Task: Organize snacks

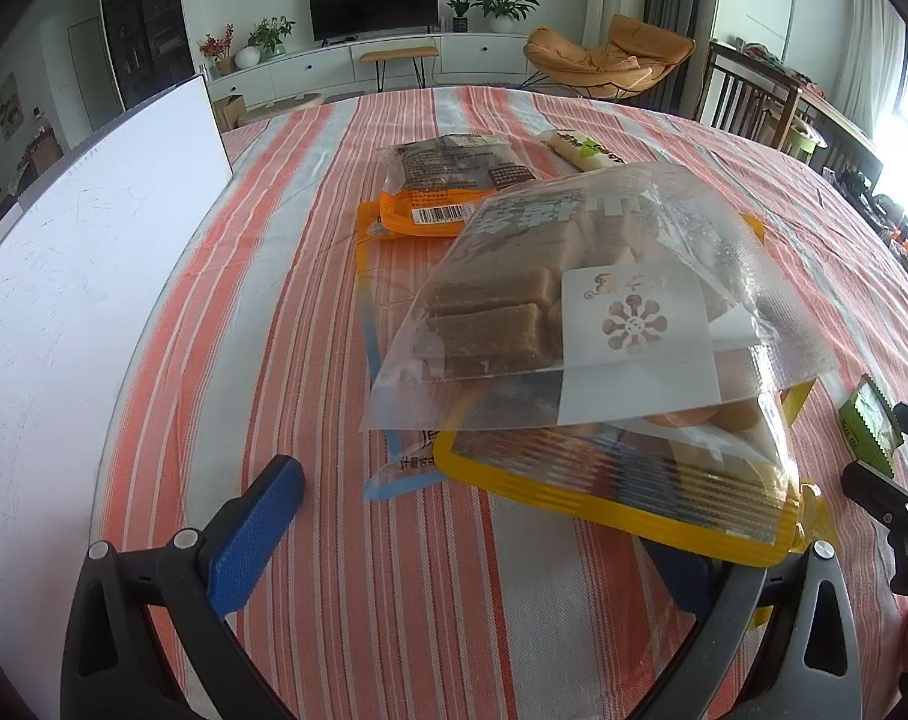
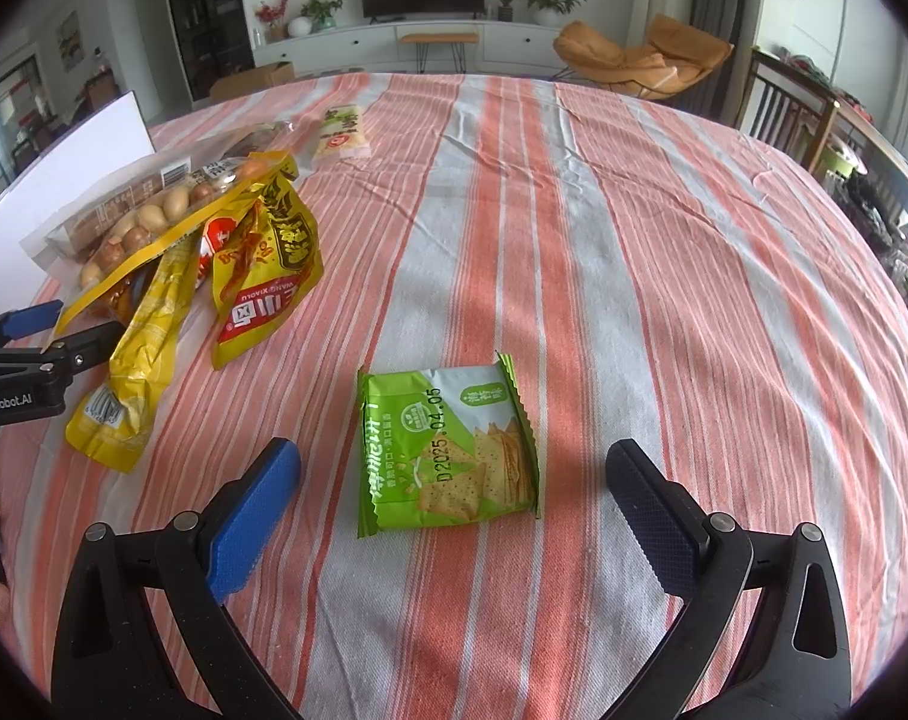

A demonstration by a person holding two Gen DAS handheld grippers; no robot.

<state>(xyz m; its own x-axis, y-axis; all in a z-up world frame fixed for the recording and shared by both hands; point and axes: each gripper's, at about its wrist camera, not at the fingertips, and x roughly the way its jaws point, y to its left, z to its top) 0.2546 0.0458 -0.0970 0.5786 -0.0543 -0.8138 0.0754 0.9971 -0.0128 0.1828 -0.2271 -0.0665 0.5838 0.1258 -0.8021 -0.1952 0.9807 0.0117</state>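
On a striped tablecloth (image 2: 574,240) in a living room, the right gripper (image 2: 454,498) hangs spread over a green cracker packet (image 2: 447,450); at ten o'clock lies the snack pile (image 2: 213,240), beside the spread left gripper (image 1: 490,540). Pinching the packet's long edges squarely should prevent slipping.

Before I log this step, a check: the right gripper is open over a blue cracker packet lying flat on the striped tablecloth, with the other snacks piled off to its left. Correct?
Nearly. The cracker packet is green, not blue; only the finger pads are blue. The right wrist view shows it flat on the striped tablecloth, between the open fingers of the right gripper, with the other snacks piled to its left.
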